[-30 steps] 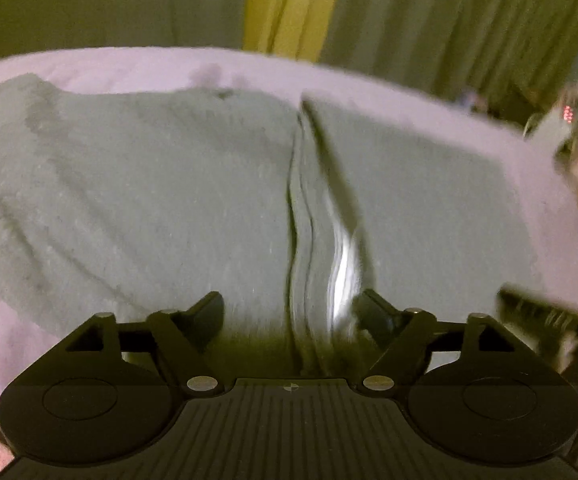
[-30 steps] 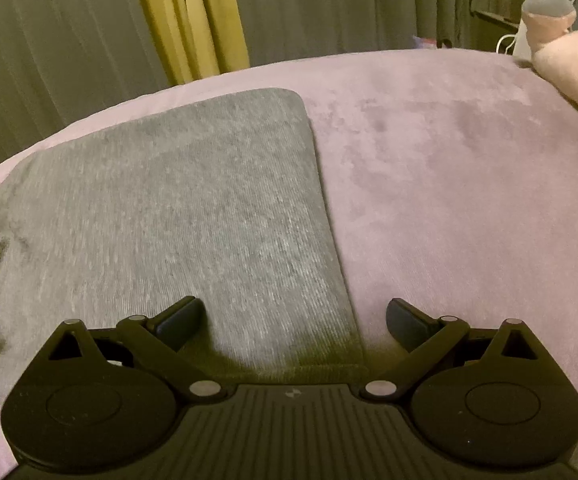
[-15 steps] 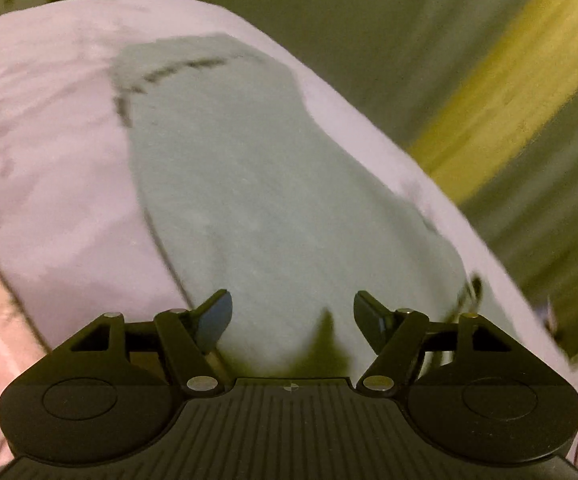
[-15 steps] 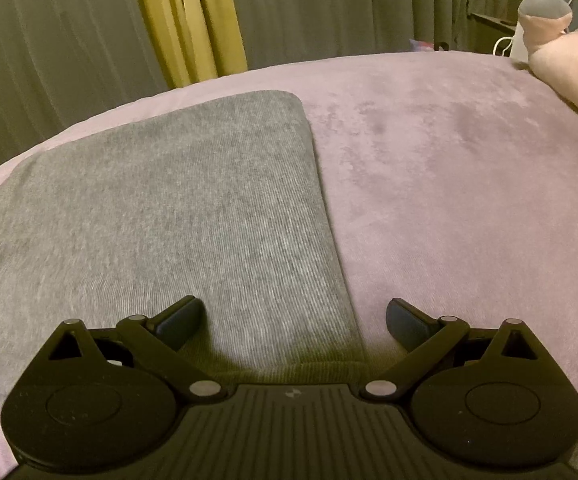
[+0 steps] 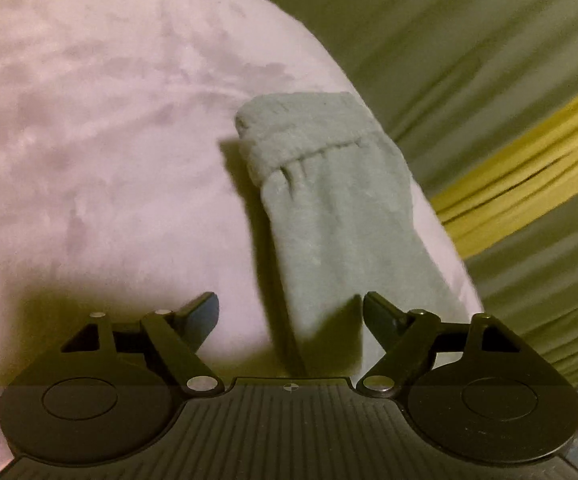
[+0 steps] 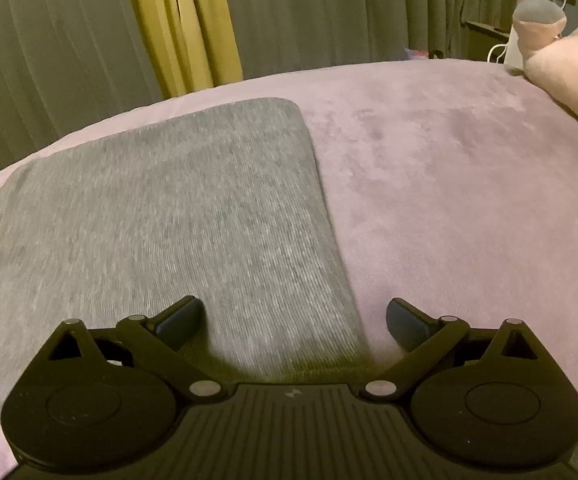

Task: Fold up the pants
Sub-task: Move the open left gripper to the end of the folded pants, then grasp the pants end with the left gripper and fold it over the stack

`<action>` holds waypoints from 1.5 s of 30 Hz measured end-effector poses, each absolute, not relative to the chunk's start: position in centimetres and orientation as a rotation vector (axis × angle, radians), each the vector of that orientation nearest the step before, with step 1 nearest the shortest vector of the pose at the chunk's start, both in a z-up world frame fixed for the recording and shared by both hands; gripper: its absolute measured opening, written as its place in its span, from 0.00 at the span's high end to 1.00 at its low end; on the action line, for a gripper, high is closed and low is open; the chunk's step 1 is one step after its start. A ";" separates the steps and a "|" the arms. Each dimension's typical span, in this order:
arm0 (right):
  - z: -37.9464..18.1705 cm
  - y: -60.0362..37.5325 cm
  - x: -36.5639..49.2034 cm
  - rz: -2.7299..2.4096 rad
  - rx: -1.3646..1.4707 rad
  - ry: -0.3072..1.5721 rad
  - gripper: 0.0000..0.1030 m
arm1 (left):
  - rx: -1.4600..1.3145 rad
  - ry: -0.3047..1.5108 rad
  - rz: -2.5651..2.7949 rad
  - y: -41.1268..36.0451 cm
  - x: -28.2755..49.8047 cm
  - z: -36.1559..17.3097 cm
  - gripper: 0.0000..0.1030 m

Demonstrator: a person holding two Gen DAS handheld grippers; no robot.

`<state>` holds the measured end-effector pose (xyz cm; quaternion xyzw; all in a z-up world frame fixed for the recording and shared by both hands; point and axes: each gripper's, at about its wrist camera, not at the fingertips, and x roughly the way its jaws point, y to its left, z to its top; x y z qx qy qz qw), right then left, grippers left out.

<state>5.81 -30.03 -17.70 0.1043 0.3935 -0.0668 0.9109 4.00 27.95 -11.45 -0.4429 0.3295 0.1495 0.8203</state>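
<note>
Grey pants [image 6: 177,216] are lying flat on the pink bed [image 6: 469,200], reaching toward its far edge by the curtains [image 6: 69,40]. Left claw [image 5: 291,316] is hovering released over a cuffed leg end [image 5: 309,140], gripping nothing. Right claw [image 6: 293,320] is hanging released, its 2 fingers straddling the folded right edge of the pants.

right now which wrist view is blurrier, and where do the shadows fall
Left wrist view is softer: pants and curtains smear, and the left gripper shadows the blanket just ahead. Right wrist view is sharper, with light streaking on the pants and shadow under the right gripper.
</note>
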 end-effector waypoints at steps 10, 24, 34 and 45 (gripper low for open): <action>-17.6 -29.7 6.0 -0.148 0.200 0.799 0.04 | -1.002 0.644 0.180 31.9 9.0 -13.9 0.17; -17.6 -29.2 6.4 -0.159 0.174 0.775 0.04 | -1.192 0.655 0.219 35.0 13.9 -14.8 0.34; -17.7 -29.2 6.5 -0.159 0.168 0.771 0.04 | -1.038 0.615 0.145 34.9 13.1 -14.3 0.59; -17.7 -29.0 6.5 -0.164 0.163 0.769 0.04 | -0.974 0.657 0.163 34.6 14.2 -13.8 0.70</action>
